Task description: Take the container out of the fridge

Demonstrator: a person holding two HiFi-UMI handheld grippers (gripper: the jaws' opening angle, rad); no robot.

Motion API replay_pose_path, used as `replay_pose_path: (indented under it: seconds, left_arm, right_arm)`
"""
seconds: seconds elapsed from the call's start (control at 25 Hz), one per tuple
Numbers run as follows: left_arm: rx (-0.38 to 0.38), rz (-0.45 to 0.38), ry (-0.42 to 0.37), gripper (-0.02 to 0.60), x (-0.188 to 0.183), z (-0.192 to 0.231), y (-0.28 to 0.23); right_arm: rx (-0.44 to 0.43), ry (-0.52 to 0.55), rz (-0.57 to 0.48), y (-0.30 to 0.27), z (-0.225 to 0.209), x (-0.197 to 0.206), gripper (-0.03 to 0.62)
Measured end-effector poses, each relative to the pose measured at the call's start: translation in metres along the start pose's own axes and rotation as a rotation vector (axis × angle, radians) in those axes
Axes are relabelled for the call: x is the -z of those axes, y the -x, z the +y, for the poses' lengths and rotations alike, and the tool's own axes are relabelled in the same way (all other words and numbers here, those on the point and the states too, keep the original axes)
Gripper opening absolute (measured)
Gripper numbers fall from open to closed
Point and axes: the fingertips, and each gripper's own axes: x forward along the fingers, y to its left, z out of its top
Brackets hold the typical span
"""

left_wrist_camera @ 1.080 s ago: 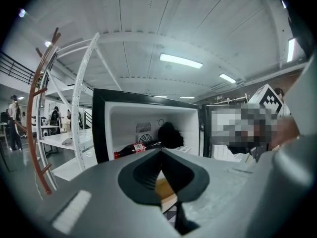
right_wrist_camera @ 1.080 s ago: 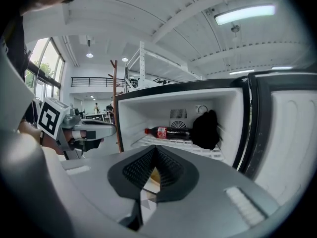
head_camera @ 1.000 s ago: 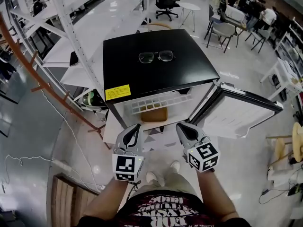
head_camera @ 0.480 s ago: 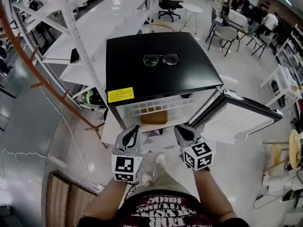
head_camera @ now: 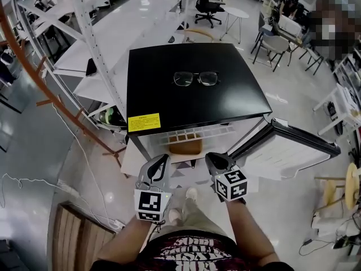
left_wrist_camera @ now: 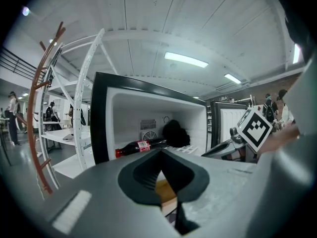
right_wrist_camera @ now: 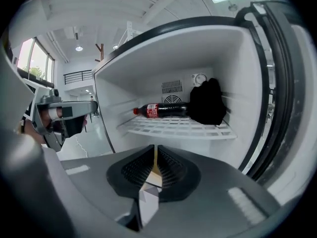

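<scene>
Container: a tan box [head_camera: 185, 146] is sitting low in the open fridge [head_camera: 169, 103], tucked beneath the wire shelf [head_camera: 192, 133]. It is straight ahead of both claws, and neither is touching it.
Left claw [head_camera: 163, 159]: its tips are pressing together on nothing.
Right claw [head_camera: 213, 158]: its jaws have just been opening and are now standing only a crack apart, with nothing between them.
Risk, jaw width: both claws are looking too narrow for the box. Going in like this would likely be shoving it deeper, not gripping it.
Risk, shelf: the box is lying close under the shelf, so a claw lifting too soon could be knocking the wires and rolling the bottle [right_wrist_camera: 161, 110] lying on top beside a black bundle [right_wrist_camera: 208, 103].
Risk, door: the door [head_camera: 287, 145] is hanging open just right of the right claw, so a wide swing on that side could be bumping it.
Risk, glasses [head_camera: 196, 78]: they are resting loose on the fridge top, and a hard jolt might be sliding them off.
</scene>
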Motion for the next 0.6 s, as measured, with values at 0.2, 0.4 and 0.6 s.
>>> replay_pose_path:
  seconds: [0.2, 0.4, 0.6]
  left_arm:
    - [0.0, 0.015, 0.006, 0.0, 0.006, 0.001, -0.005]
    - [0.008, 0.018, -0.019, 0.0, 0.005, 0.001, -0.007]
    - [0.007, 0.028, -0.017, 0.0, 0.011, -0.001, -0.008]
  right_arm:
    - [-0.004, -0.04, 0.035, -0.023, -0.008, 0.016, 0.058]
    - [0.01, -0.071, 0.084, -0.039, -0.018, 0.037, 0.077]
    - [0.024, -0.098, 0.119, -0.054, -0.031, 0.055, 0.095]
